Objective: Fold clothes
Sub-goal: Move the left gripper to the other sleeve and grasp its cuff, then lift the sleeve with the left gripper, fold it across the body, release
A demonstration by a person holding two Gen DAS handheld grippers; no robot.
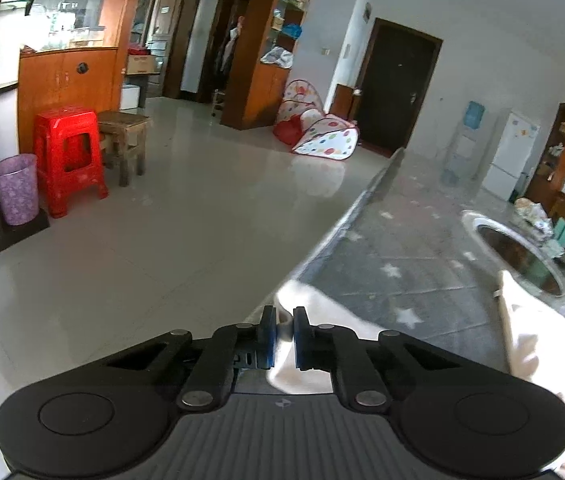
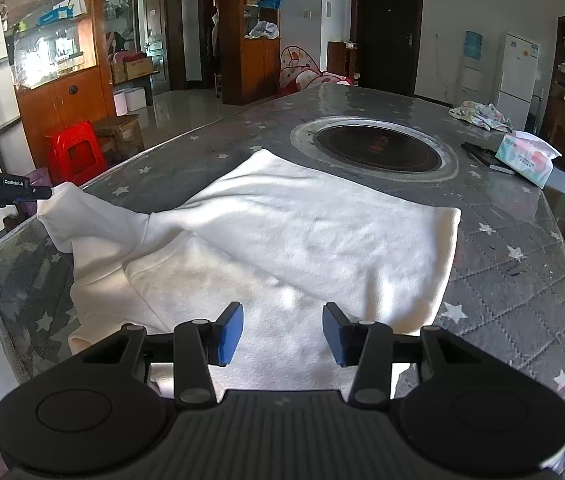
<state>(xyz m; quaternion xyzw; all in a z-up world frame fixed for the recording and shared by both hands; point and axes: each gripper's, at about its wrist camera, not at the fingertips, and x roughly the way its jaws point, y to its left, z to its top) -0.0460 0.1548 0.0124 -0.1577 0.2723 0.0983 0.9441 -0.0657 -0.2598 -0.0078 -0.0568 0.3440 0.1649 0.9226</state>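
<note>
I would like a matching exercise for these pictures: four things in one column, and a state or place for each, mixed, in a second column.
Things:
1. left claw
2. right claw
3. tissue pack
4. red stool

States or places:
A. open, above the white garment
B. on the floor, beside a wooden stool
C. shut on a corner of the garment
D. on the table, near its right edge

Pairs: 1-C, 2-A, 3-D, 4-B
</note>
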